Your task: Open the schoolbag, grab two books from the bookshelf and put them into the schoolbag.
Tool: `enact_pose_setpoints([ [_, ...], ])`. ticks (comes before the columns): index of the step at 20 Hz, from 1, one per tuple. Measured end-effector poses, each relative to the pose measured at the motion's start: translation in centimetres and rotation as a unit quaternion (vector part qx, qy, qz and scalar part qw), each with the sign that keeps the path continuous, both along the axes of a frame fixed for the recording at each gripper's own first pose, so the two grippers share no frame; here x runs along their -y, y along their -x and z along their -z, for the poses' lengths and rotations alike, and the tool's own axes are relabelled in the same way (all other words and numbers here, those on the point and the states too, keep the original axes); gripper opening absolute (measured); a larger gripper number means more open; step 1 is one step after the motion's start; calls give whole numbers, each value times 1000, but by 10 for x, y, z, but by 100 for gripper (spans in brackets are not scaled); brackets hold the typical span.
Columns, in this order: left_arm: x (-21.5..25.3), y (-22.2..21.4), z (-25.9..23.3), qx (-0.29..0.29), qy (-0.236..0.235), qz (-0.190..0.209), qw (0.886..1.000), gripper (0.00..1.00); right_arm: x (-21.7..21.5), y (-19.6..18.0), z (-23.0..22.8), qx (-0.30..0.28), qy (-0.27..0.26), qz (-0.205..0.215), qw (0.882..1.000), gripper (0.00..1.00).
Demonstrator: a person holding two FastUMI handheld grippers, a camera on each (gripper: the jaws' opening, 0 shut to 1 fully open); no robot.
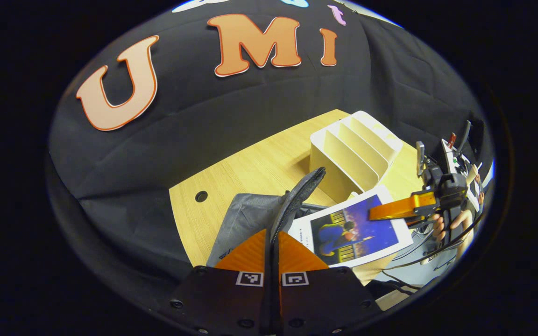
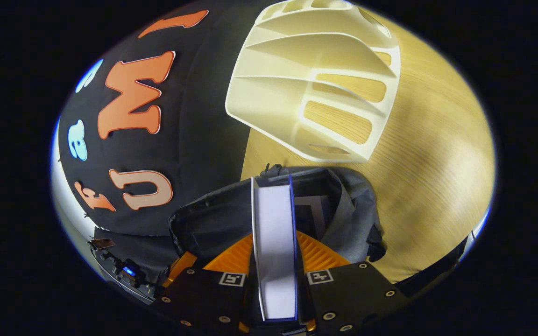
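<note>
The schoolbag (image 2: 353, 210) lay on the wooden surface (image 2: 437, 154) just in front of the white bookshelf (image 2: 315, 79), its mouth gaping toward us. We had the right hand-held gripper (image 2: 276, 261) clamped on a book (image 2: 276, 242), one finger pressing each cover, with the book's far end already at the opening. Inside the bag we could make out what looked like another flat item, possibly a first book, though we could not be sure. So we judged this to be the putting-in step, likely for the second book.

The left hand-held gripper (image 1: 272, 242) was pinched narrow on the bag's raised dark rim (image 1: 301, 191), holding the mouth up. In that view the book's picture cover (image 1: 353, 228) sat over the bag, with the right hand-held gripper (image 1: 392, 210) on it.

Next, we thought, the book needed sliding deeper before release. The slack fabric edge could catch its corner, and the bookshelf stood close behind, its slots looking empty.
</note>
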State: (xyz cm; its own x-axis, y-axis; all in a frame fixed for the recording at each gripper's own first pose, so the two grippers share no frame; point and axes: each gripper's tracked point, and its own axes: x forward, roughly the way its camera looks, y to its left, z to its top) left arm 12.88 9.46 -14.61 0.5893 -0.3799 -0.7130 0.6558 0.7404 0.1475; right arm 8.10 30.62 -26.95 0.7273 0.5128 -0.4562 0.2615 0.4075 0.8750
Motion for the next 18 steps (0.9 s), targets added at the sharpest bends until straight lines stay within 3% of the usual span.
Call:
enact_pose_setpoints([
  [10, 14, 6, -16, 21, 3, 32, 999, 1, -70, -46, 30, 34, 24, 63, 997, 33],
  [11, 16, 7, -17, 21, 5, 36, 999, 1, -75, -47, 32, 34, 25, 65, 997, 44],
  [12, 17, 8, -18, 21, 7, 39, 999, 1, -79, -51, 33, 33, 27, 67, 997, 34],
  [14, 17, 10, -20, 19, 11, 40, 999, 1, -83, -57, 39, 25, 41, 72, 996, 35],
  [15, 16, 10, -19, 19, 10, 39, 999, 1, -84, -57, 46, 13, 61, 73, 995, 36],
  [18, 8, 8, -14, 16, 7, 33, 999, 1, -80, -57, 64, -22, 100, 70, 992, 52],
])
